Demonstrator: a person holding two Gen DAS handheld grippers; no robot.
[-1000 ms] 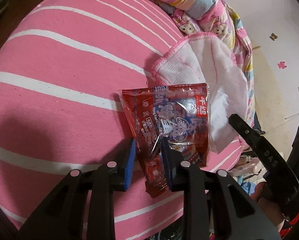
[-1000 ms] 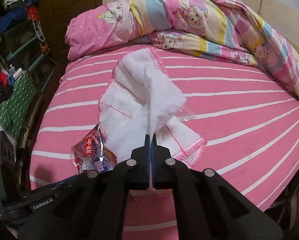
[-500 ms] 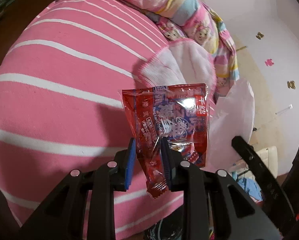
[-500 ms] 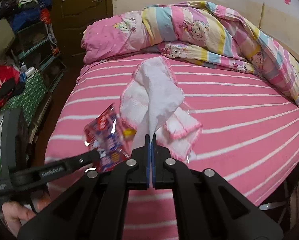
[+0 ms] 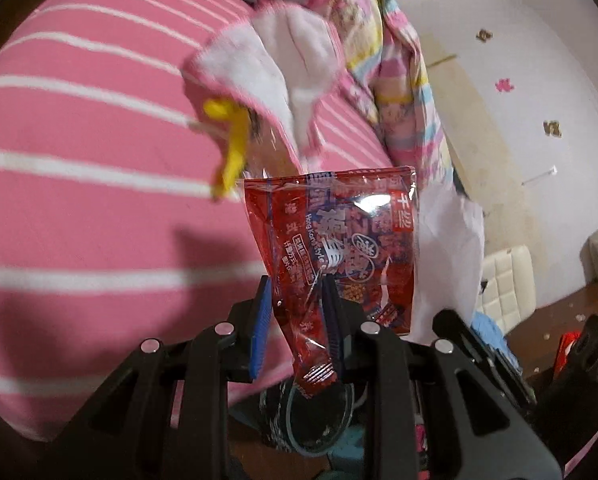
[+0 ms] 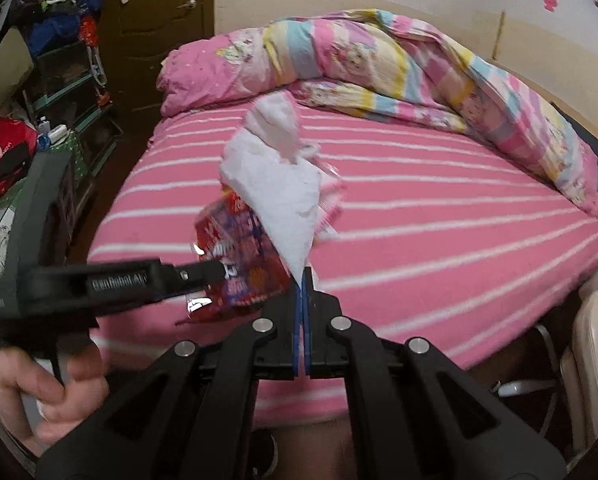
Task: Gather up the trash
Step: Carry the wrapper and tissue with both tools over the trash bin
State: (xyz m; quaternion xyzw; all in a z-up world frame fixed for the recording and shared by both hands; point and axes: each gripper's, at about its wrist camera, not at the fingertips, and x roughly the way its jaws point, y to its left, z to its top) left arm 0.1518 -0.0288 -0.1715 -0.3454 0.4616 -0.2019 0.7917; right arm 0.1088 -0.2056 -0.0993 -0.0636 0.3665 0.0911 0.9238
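Observation:
My left gripper (image 5: 297,285) is shut on the lower corner of a red printed snack wrapper (image 5: 339,236), which it holds upright in the air by the bed's edge. In the right wrist view the same wrapper (image 6: 239,252) hangs from the left gripper (image 6: 219,269), with a person's hand (image 6: 39,392) on its handle. My right gripper (image 6: 303,274) is shut on the tip of a crumpled white tissue (image 6: 287,196), held up above the bed. That tissue (image 5: 449,240) shows just right of the wrapper in the left wrist view.
A white towel with pink edging (image 5: 283,48) lies on the pink striped bed (image 6: 439,220), with a yellow item (image 5: 233,140) and clear plastic at its near edge. A rolled quilt (image 6: 379,60) lines the far side. Cluttered shelves (image 6: 59,80) stand left. A dark container (image 5: 311,412) sits below the left gripper.
Both grippers have drawn back from the bed towards its near edge, carrying the wrapper and the tissue. The tissue has come off the towel. The yellow item now shows at the towel's edge.

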